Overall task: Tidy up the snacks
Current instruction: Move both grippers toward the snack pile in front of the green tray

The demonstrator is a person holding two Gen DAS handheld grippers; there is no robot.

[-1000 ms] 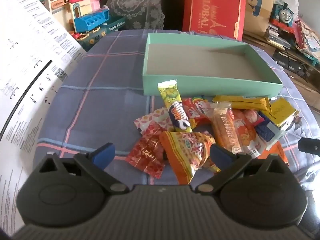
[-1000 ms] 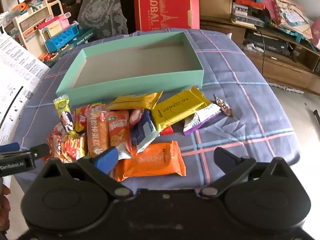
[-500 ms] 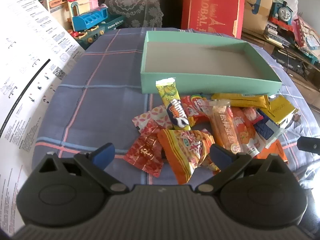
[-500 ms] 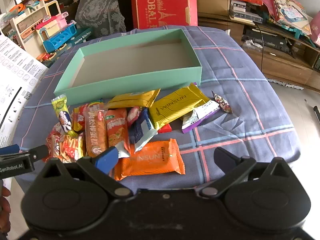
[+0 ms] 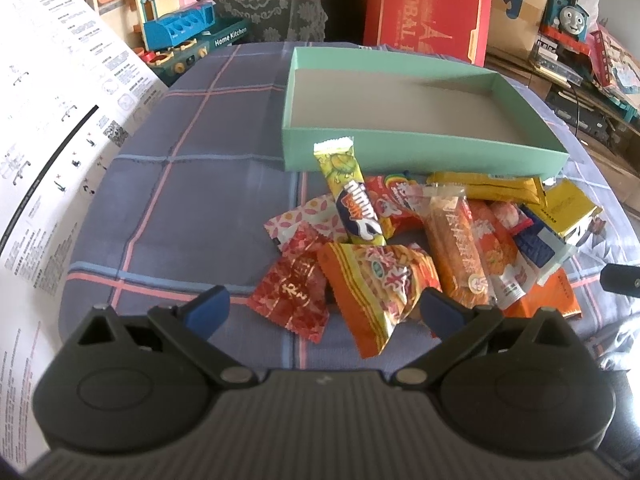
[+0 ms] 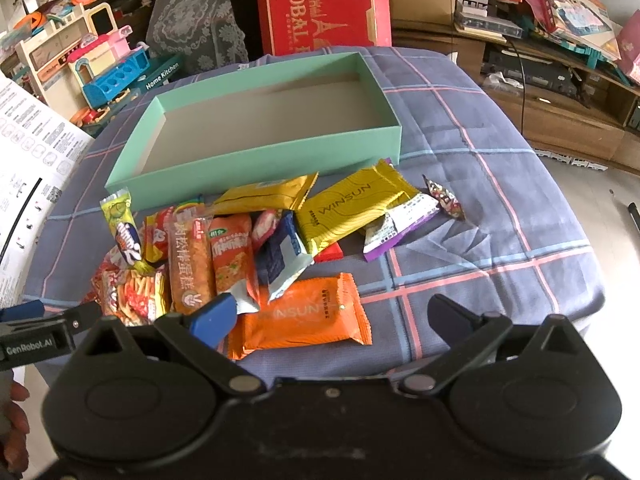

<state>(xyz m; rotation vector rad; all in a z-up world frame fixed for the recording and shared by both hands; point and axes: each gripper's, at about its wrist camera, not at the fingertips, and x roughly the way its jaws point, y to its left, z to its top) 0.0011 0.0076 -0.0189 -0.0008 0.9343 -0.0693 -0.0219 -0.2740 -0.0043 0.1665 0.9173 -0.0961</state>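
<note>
Left wrist view: left gripper (image 5: 322, 308) is spread wide and empty, low over the near edge of the tabletop (image 5: 192, 200). The snack pile (image 5: 420, 240) starts right between its fingers: the orange chip bag (image 5: 376, 284) lies dead ahead, long axis running near-left to far-right, with the red candy wrapper (image 5: 294, 300) just left of it. The green box (image 5: 400, 148), empty, sits beyond the pile. Against the frame one second back, the pile looks a bit closer and lower in view; the gripper has crept forward, spread unchanged.

Right wrist view: right gripper (image 6: 328, 314) is also wide and holding nothing. The orange biscuit pack (image 6: 304, 316) lies flat between its fingers, long axis left-right. The left gripper shows at the pile's left edge, so the left takes the chip bag and the right is nearer the biscuit pack. Hardly any shift from earlier.
</note>
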